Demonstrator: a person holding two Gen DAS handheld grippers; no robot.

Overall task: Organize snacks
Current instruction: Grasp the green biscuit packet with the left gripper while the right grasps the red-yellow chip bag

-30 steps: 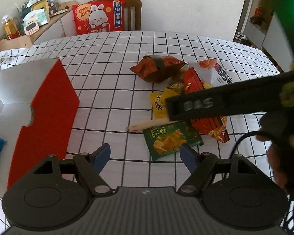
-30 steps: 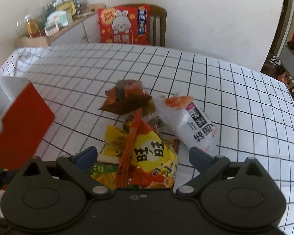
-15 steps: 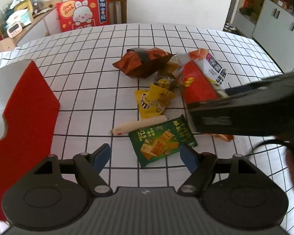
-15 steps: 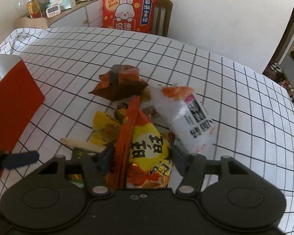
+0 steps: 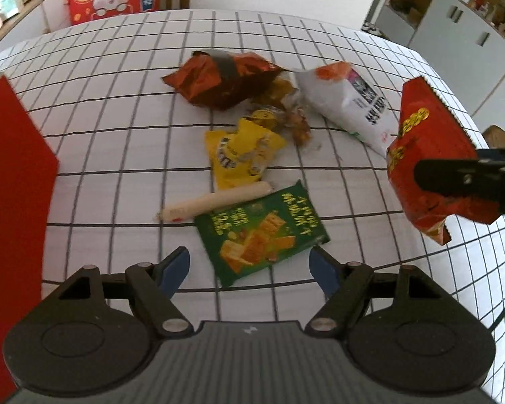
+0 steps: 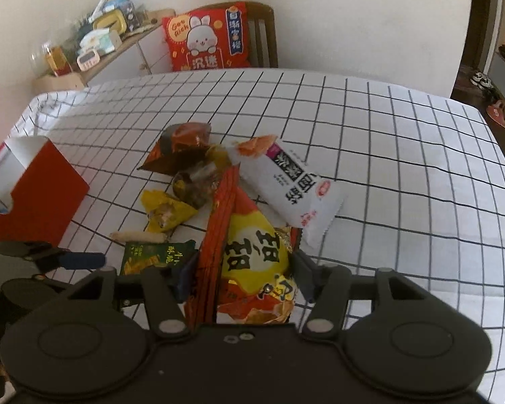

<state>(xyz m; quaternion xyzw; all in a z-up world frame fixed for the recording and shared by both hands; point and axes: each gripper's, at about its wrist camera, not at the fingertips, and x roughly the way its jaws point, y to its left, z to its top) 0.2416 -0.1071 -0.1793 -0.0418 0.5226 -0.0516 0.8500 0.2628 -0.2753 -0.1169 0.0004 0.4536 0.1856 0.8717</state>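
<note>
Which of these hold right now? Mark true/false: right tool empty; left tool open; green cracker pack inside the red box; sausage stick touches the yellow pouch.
1. The right tool is empty. False: it is shut on the red-and-yellow snack bag.
2. The left tool is open. True.
3. The green cracker pack lies inside the red box. False: it lies on the checked tablecloth.
4. The sausage stick touches the yellow pouch. True.

left gripper (image 5: 249, 266): jaws spread wide, nothing between them, angled down over the table
left fingertips (image 5: 175, 266): blue pads, well apart
right gripper (image 6: 240, 272): clamped from both sides on the red and yellow snack bag (image 6: 252, 252), which is up off the table
right gripper seen from the left camera: black finger pinching the bag's side, out on the right
</note>
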